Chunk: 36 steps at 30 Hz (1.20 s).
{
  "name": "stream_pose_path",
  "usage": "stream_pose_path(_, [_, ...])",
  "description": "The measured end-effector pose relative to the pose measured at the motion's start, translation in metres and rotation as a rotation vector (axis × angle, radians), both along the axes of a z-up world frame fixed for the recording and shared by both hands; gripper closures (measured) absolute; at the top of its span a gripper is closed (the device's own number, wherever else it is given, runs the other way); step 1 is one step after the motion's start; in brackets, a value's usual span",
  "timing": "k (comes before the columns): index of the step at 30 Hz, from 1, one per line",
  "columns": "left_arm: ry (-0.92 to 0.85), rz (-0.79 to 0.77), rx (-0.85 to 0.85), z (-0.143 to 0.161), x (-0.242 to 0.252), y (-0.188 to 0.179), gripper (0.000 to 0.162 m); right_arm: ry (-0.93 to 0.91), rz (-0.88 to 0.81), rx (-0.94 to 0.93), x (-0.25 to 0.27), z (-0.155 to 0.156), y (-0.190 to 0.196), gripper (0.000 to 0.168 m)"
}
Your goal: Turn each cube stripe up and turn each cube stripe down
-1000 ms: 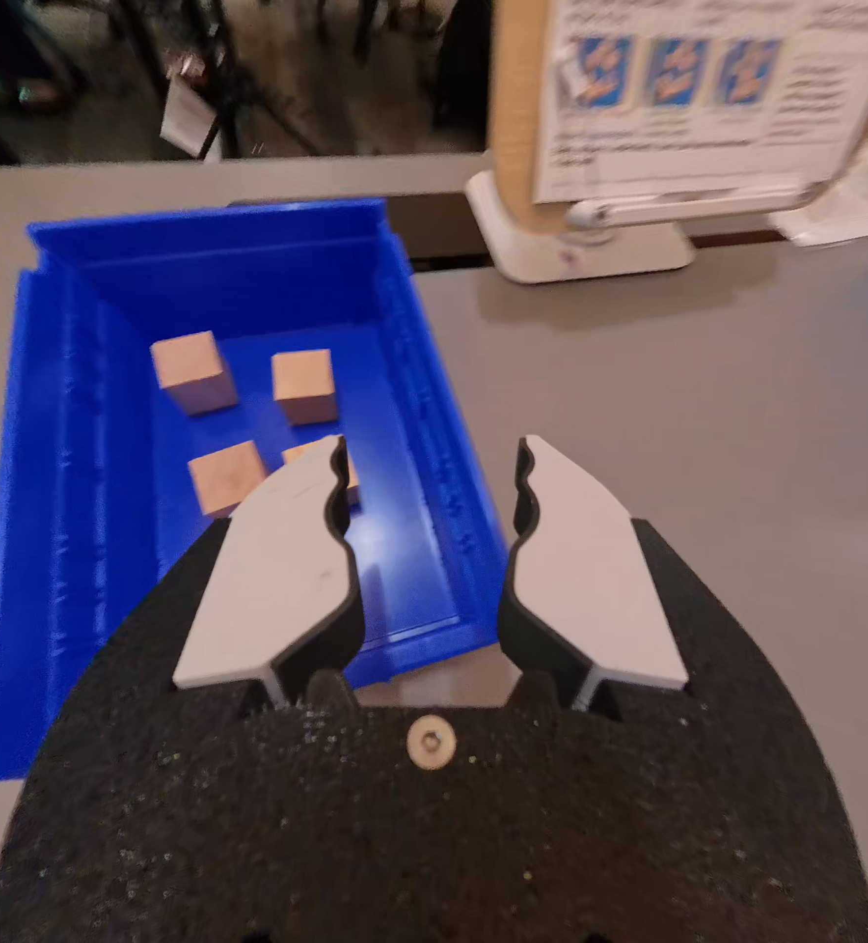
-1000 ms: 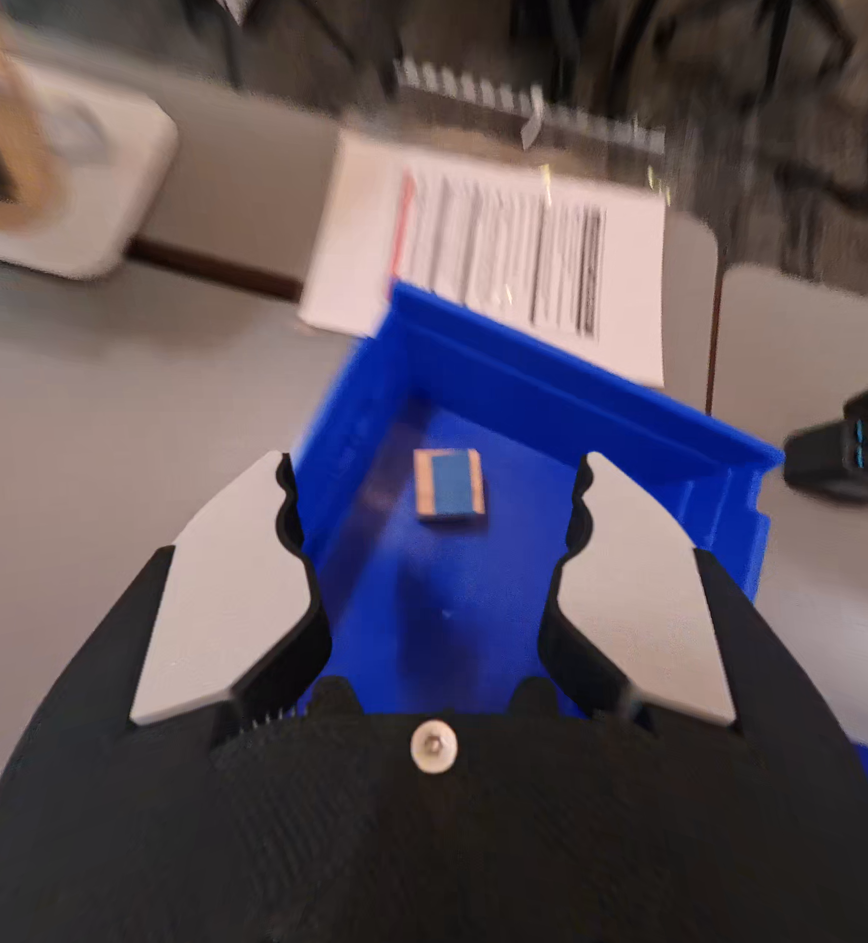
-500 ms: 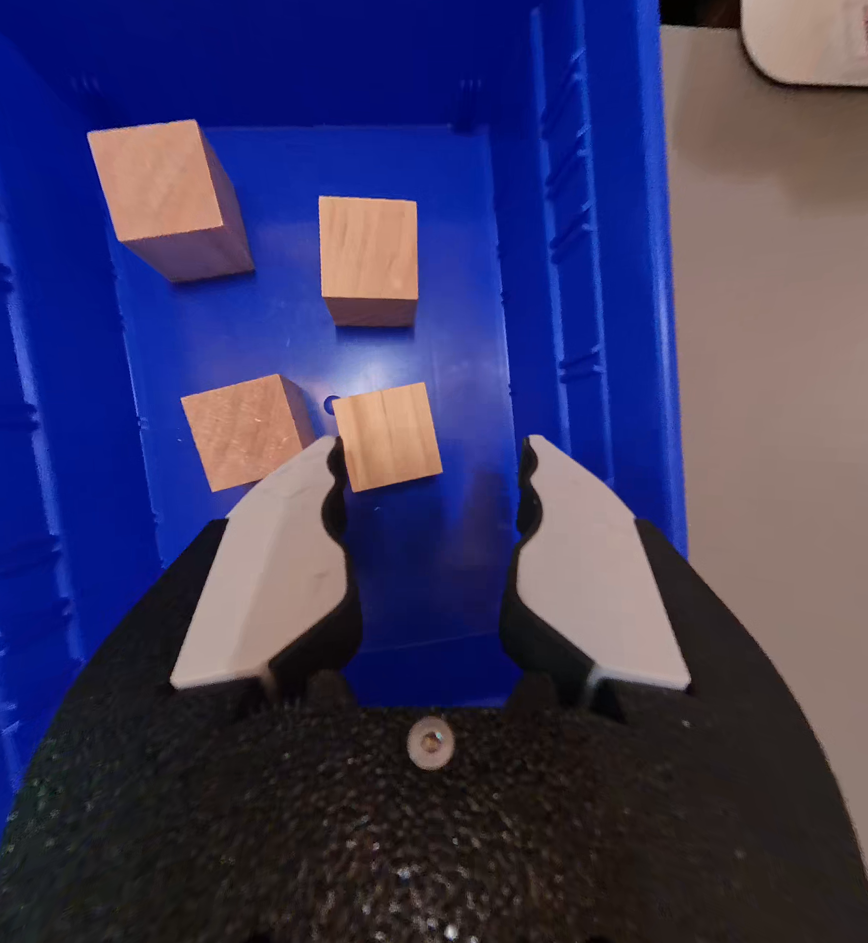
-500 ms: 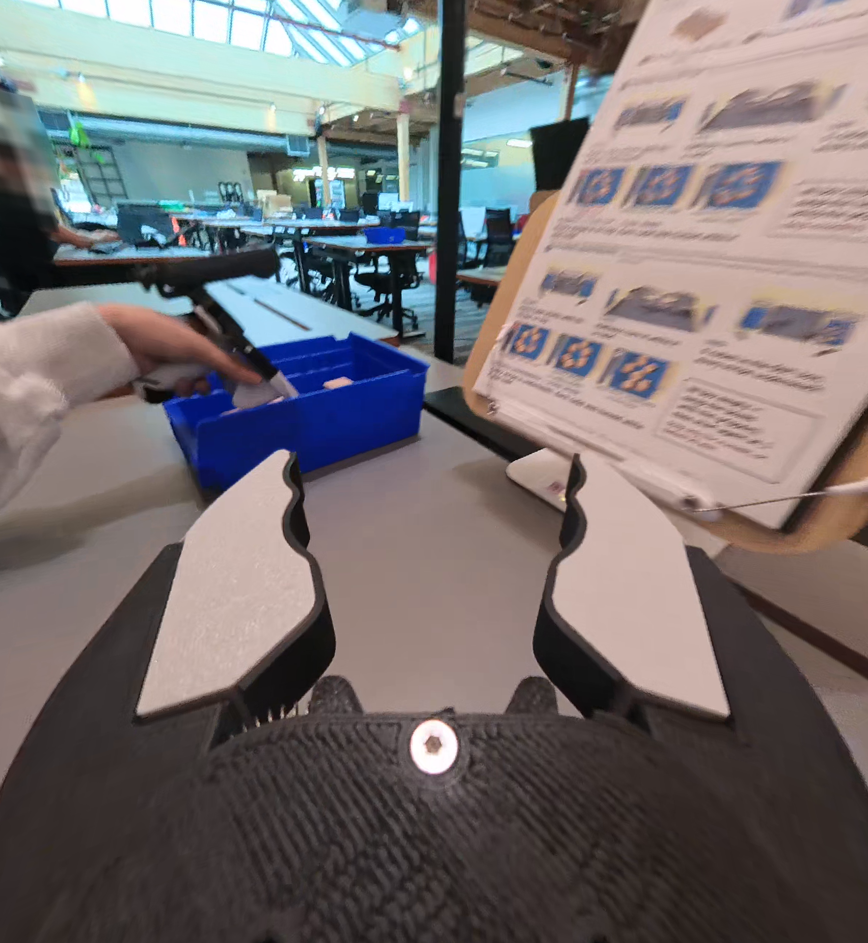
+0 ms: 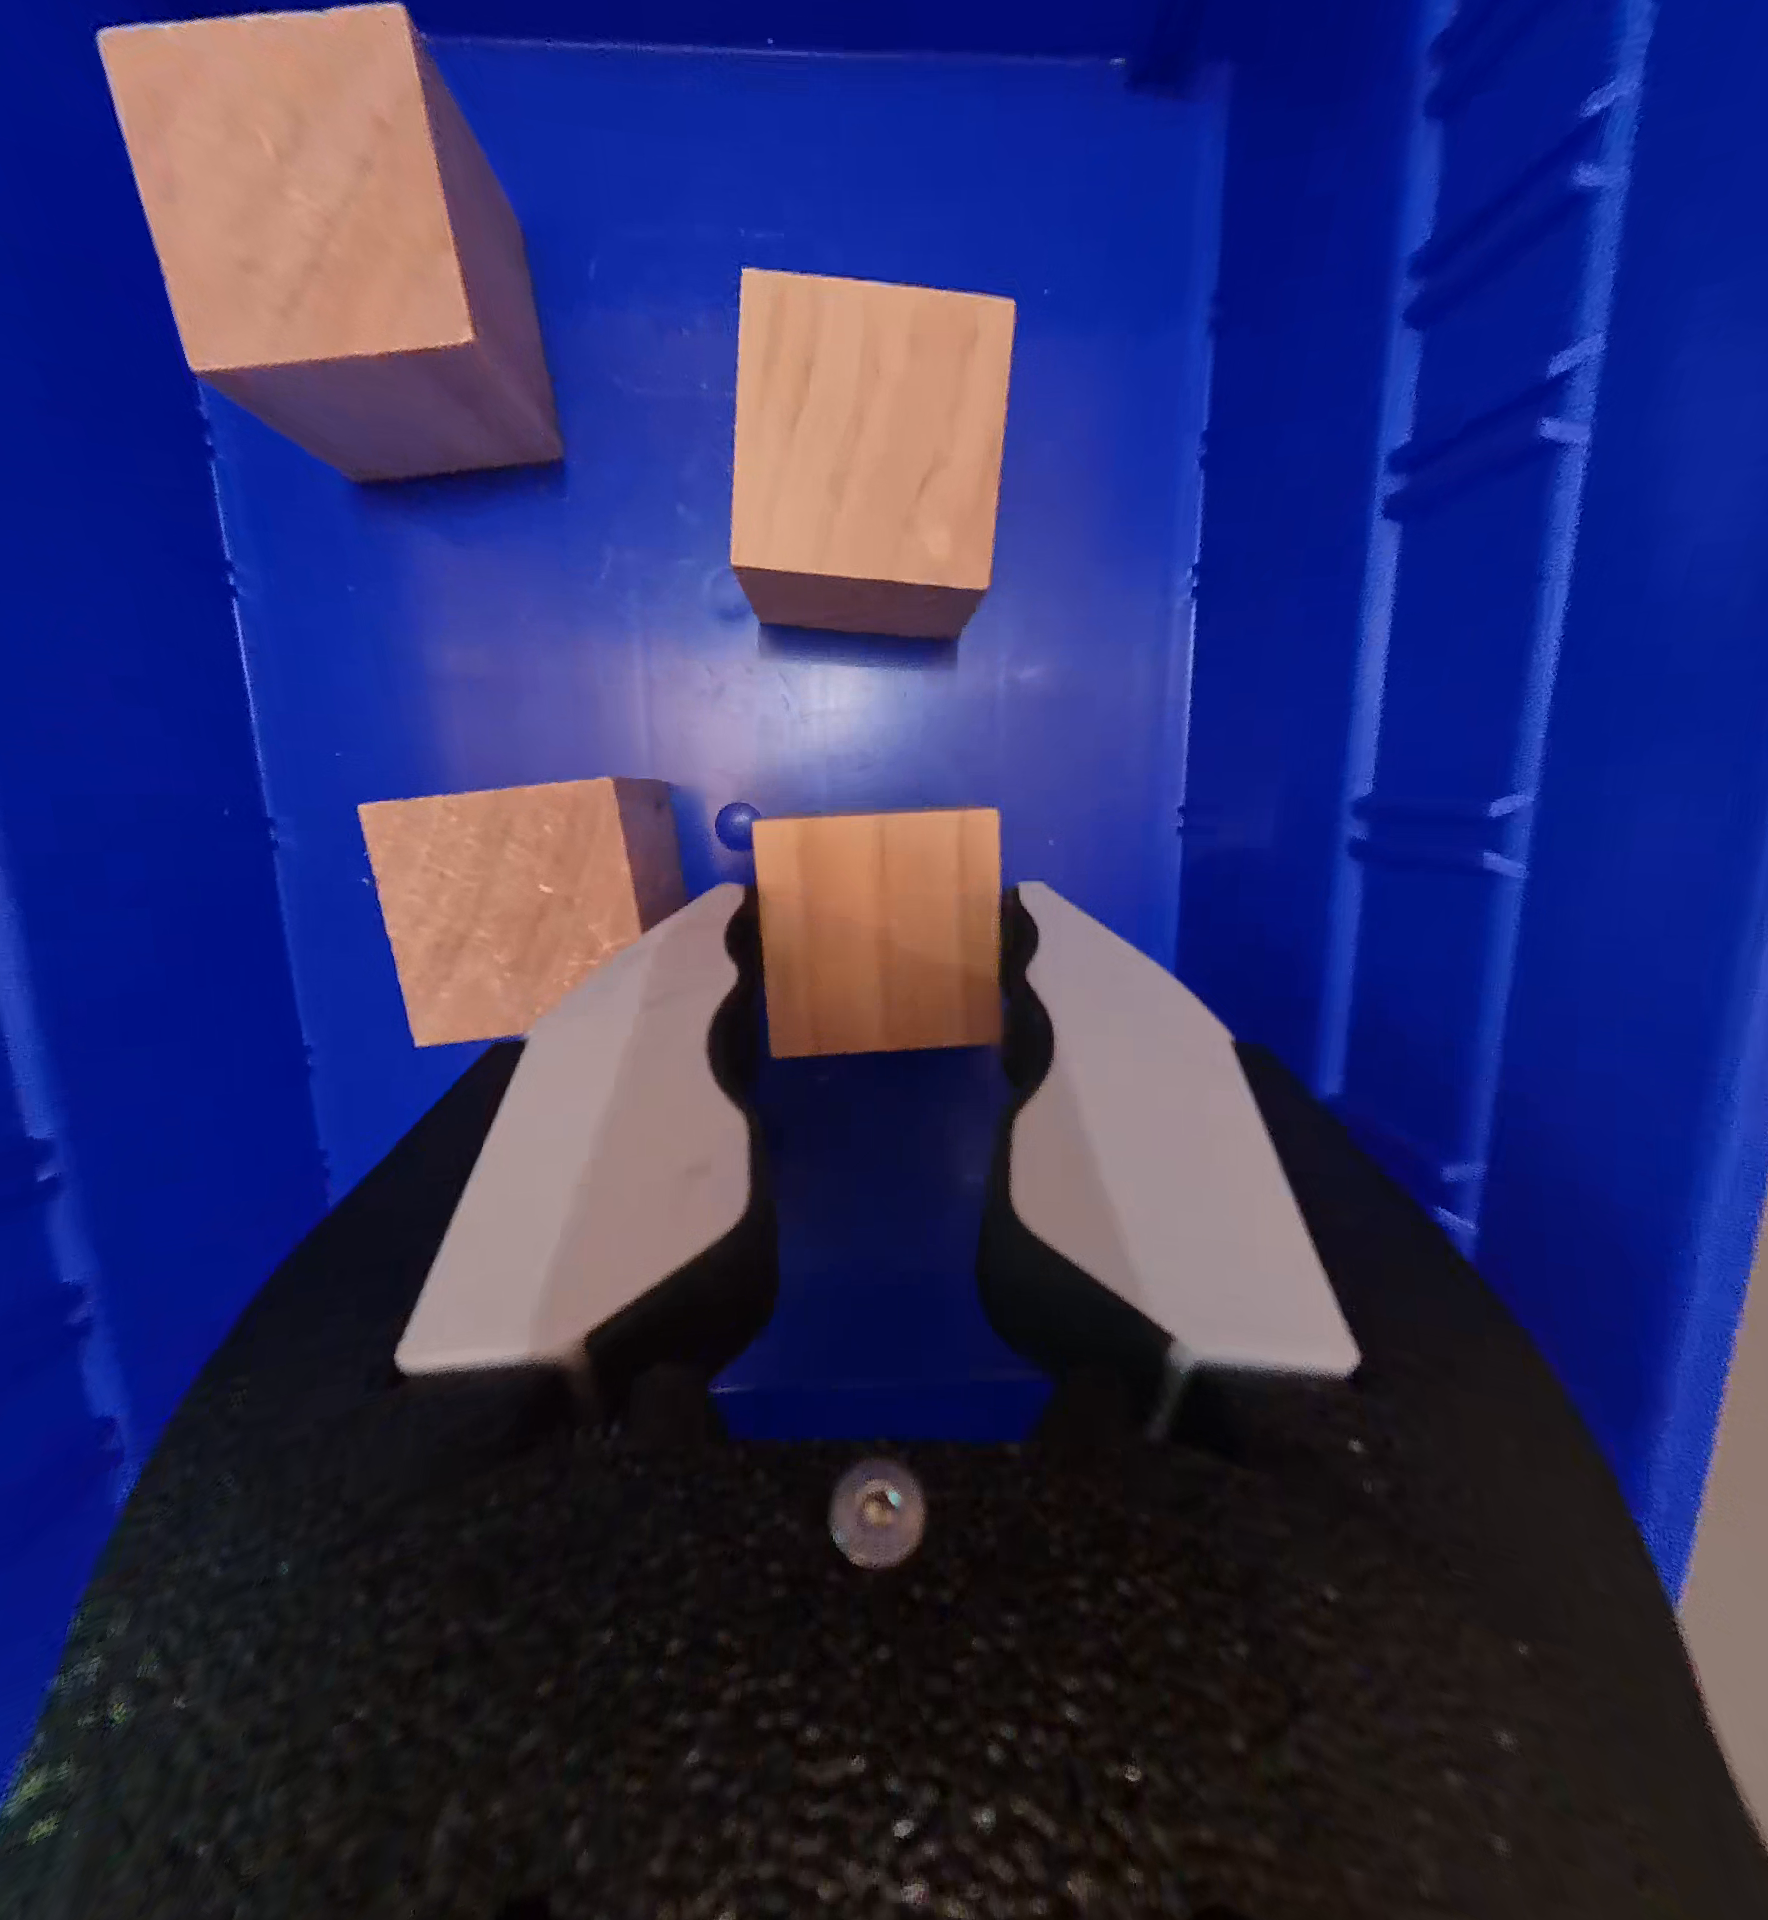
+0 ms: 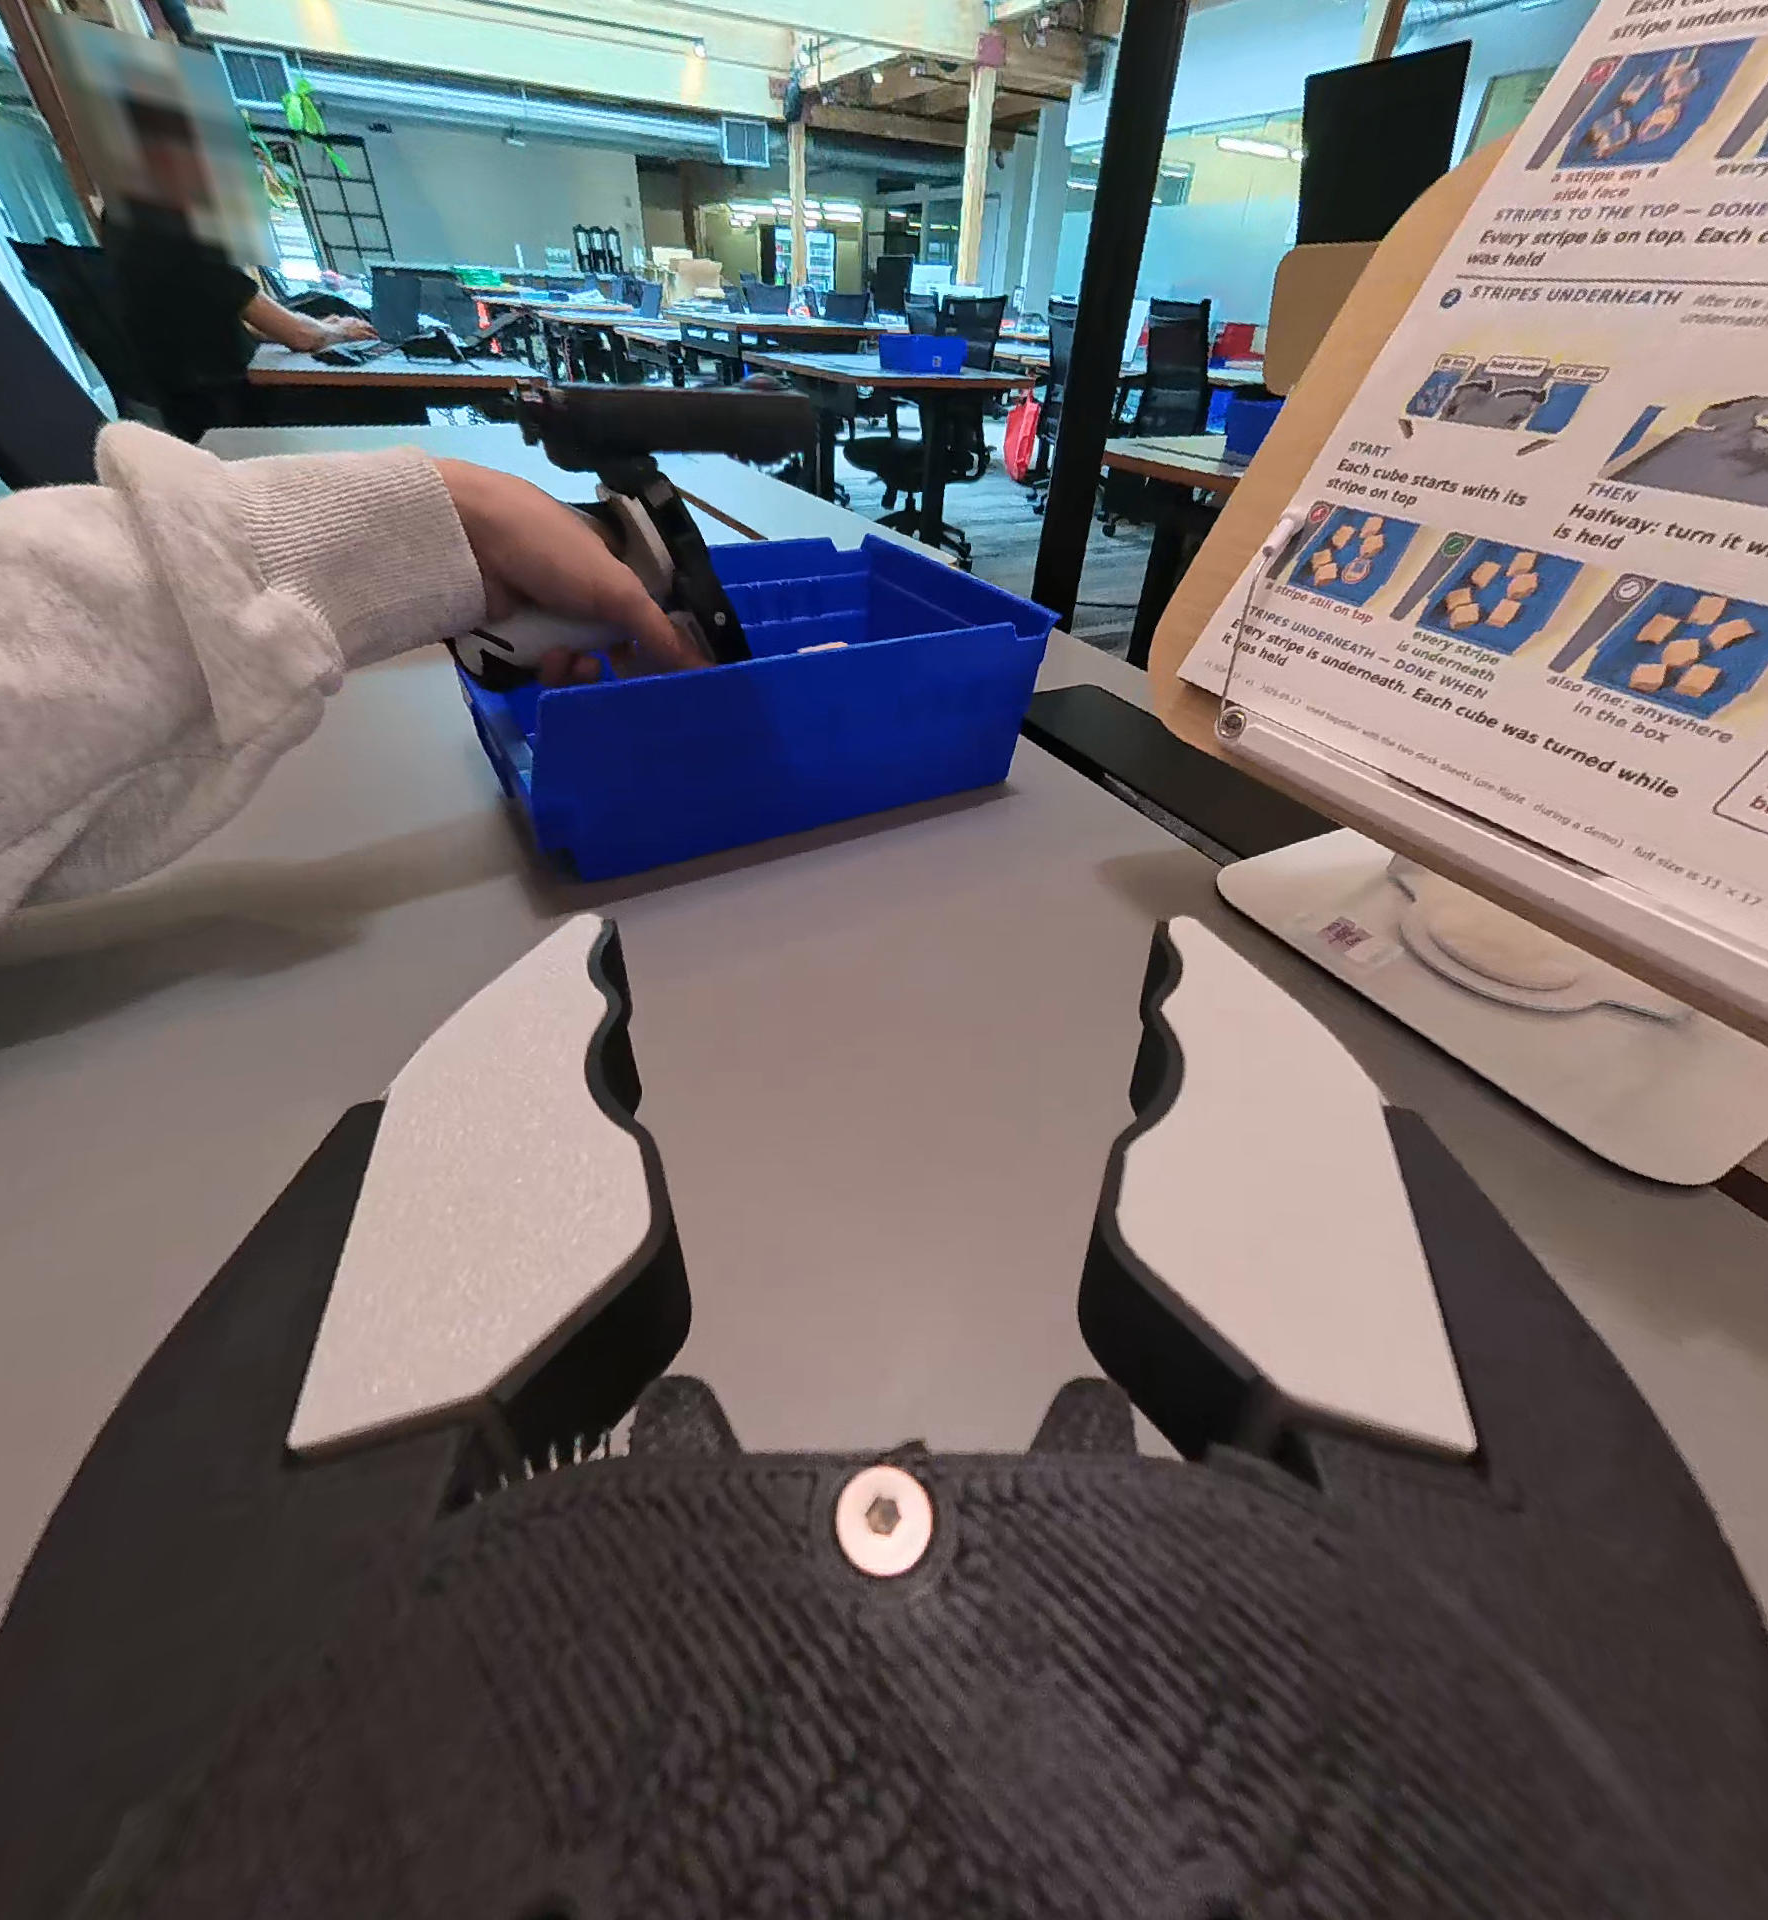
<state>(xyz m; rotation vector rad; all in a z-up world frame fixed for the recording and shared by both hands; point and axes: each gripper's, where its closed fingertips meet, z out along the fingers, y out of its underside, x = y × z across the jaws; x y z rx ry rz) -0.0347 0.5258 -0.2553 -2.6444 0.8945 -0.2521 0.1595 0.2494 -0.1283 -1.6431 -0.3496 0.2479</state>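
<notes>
In the left wrist view several plain wooden cubes lie in a blue bin [image 5: 1586, 623]; no stripe shows on any face I see. My left gripper [image 5: 878, 906] is shut on the near right cube [image 5: 878, 935], with a finger on each side of it. Another cube [image 5: 506, 904] lies just left of it, and two lie farther back, one on the left [image 5: 308, 208] and one on the right [image 5: 864, 436]. In the right wrist view my right gripper [image 6: 885, 945] is open and empty over the grey table, well short of the bin [image 6: 776, 738]. The left gripper [image 6: 693, 613] reaches into that bin.
An instruction sheet on a wooden stand [image 6: 1545, 520] with a white base [image 6: 1482, 1018] stands at the right of the table. A hand in a white sleeve [image 6: 132, 665] holds the left gripper. Office desks and chairs fill the background. Some 35 cm of space lies between my two pairs of fingers.
My left gripper has gone down into the bin and shut on the near right cube. The right gripper swung away from another bin to face the table and stays open.
</notes>
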Motion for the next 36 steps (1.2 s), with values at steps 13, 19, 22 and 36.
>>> stream_pose_path(13, [-0.988, -0.142, -0.045, 0.16, 0.052, -0.053, 0.119, -0.176, 0.051, 0.146, -0.016, 0.022, 0.016, 0.084])
stream_pose_path(19, [-1.395, -0.495, -0.221, 0.234, 0.088, -0.147, 0.119, -0.253, 0.146, 0.278, -0.038, 0.07, 0.029, 0.089])
stream_pose_path(22, [-1.482, -0.591, -0.392, 0.231, 0.109, -0.182, 0.119, -0.245, 0.185, 0.351, -0.046, 0.09, 0.029, 0.094])
stream_pose_path(36, [-1.506, -0.695, -0.738, 0.2, 0.16, -0.248, 0.119, -0.399, 0.201, 0.385, -0.036, 0.08, 0.017, 0.125])
